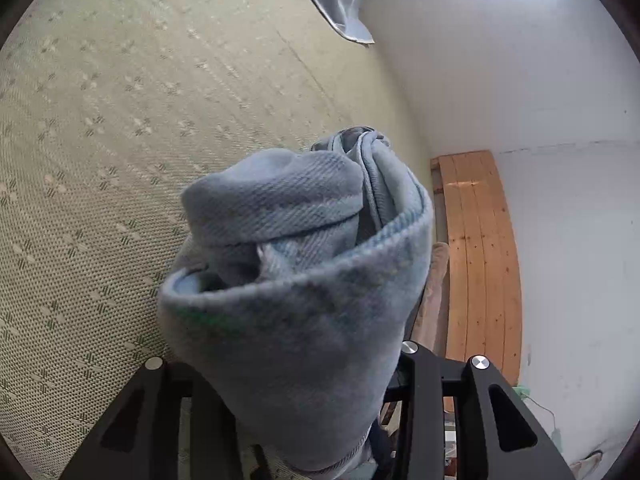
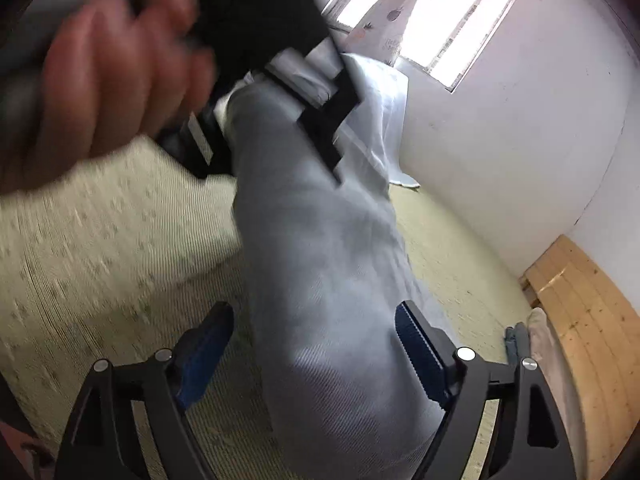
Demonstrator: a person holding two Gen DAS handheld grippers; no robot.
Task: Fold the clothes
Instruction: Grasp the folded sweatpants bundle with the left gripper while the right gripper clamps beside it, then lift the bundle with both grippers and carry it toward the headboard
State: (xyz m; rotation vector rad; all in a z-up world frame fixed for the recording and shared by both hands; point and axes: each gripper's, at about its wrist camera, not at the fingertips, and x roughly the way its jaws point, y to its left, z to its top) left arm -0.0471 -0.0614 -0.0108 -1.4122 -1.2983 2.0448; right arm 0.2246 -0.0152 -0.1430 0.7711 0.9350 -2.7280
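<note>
Bunched between our left gripper (image 1: 304,420), which is pinching it, the blue-grey garment (image 1: 296,280) is hanging clear of the woven mat (image 1: 100,140), while our right gripper (image 2: 316,356) is standing spread around the cloth so the grip can be passed across.

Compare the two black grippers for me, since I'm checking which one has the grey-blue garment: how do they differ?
The left gripper has its jaws closed in on a bunched wad of the grey-blue knit garment, lifted above the woven mat. The right gripper stands wide open; its blue ribbed pads flank the garment without pressing it. The left one's pads are hidden by cloth; the right one's show plainly. Both are black and point down toward the mat.
</note>
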